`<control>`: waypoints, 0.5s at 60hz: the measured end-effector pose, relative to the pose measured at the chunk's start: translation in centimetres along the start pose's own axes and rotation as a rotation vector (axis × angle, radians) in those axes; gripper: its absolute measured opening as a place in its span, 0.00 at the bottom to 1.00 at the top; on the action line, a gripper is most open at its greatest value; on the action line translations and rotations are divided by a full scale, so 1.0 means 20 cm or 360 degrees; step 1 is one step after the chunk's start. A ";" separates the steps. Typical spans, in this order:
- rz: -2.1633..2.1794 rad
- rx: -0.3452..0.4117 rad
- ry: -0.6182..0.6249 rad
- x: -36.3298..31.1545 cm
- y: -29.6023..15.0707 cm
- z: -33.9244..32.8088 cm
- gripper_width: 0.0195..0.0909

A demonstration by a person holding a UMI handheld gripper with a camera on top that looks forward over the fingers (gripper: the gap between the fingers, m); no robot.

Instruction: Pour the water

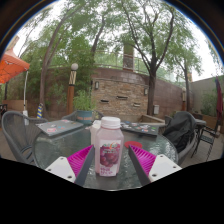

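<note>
- Gripper (111, 160) reaches forward over a round glass table (65, 150), its two fingers spread apart, each bearing a magenta pad on its inner face.
- Left pad (81, 158) and right pad (141, 158) flank a bottle, with a visible gap on either side, so neither finger presses on it.
- Between the fingers stands a plastic bottle (108, 147), upright on the tabletop, with a white cap, a pale body and a pink label whose print is too small to read.
- Just behind that bottle, slightly toward the left finger, a second pale container (96, 129) shows, mostly hidden; what it is cannot be told.
- Around the table stand metal mesh patio chairs: one (19, 131) beyond the left finger, and a darker seat (181, 131) with something dark draped on it beyond the right finger.
- More tables lie farther back, one (60, 127) behind on the left side and another (146, 127) on the right.
- Behind the seating rises a stone wall (122, 98) with a chimney-like column (128, 55) on top.
- Tall leafy trees (150, 35) spread above the wall against a pale sky.
- An orange awning or umbrella (11, 66) shows far off on the left side.
</note>
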State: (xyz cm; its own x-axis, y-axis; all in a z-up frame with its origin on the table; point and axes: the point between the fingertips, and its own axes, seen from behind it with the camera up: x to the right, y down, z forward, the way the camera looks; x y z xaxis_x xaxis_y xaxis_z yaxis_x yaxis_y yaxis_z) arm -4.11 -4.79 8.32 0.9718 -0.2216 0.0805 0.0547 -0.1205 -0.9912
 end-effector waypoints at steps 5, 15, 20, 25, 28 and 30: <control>0.0021 0.0014 0.0003 -0.02 -0.03 0.12 0.85; 0.0014 -0.0076 -0.0003 -0.07 0.04 0.24 0.51; 0.0065 -0.0025 0.0038 -0.05 0.02 0.17 0.48; 0.0111 -0.0008 0.0076 -0.04 0.04 0.18 0.40; 0.0118 -0.0009 0.0075 -0.03 0.03 0.18 0.37; 0.0132 -0.0010 0.0074 -0.03 0.03 0.17 0.36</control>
State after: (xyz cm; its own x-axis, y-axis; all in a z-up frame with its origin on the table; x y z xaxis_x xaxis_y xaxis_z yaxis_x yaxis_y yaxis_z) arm -3.92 -1.38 7.22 0.9612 -0.2758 0.0033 -0.0270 -0.1060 -0.9940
